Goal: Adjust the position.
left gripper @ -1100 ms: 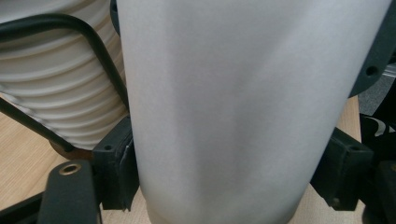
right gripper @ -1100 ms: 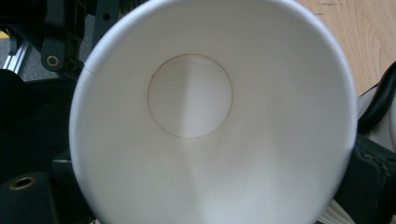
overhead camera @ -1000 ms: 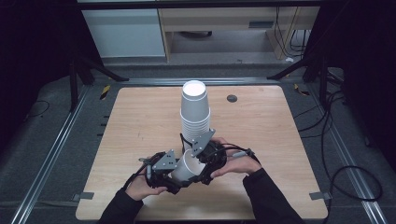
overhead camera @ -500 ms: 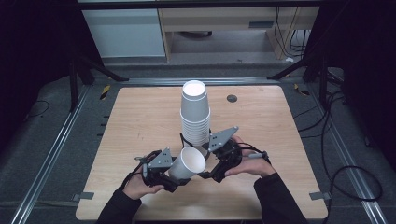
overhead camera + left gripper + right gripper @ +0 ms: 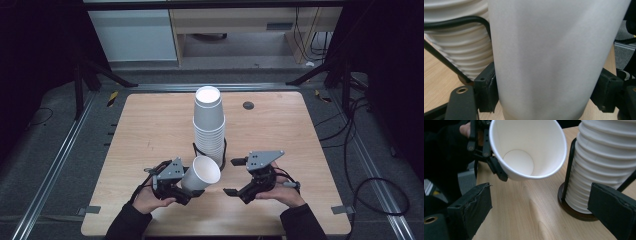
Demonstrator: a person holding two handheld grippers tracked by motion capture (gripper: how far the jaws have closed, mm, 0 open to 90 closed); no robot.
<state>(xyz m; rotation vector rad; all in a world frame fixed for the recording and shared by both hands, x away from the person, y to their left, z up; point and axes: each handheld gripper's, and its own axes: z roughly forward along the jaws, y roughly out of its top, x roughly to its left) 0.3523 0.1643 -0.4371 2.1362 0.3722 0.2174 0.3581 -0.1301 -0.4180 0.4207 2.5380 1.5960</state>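
**Single cup clamped in left gripper, right gripper free**

Left gripper point(image 5: 192, 192) sits at about 7 o'clock from the cup stack point(image 5: 209, 125), near the table's point(image 5: 150, 125) front edge; its jaws are clamped on the sides of one white paper cup point(image 5: 201, 175); cup tilted, mouth facing up and toward 2 o'clock; in the left gripper view the cup wall point(image 5: 554, 57) sits pressed between both black pads. Right gripper point(image 5: 237, 176) lies at about 5 o'clock from the stack, just beside it; jaws spread wide, holding nothing; in the right gripper view the held cup point(image 5: 527, 150) hangs above the wood, apart from the stack point(image 5: 606, 162). Stack stands upright in a black wire holder point(image 5: 222, 156), near table centre. Small dark disc point(image 5: 248, 105) at 1 o'clock from the stack.
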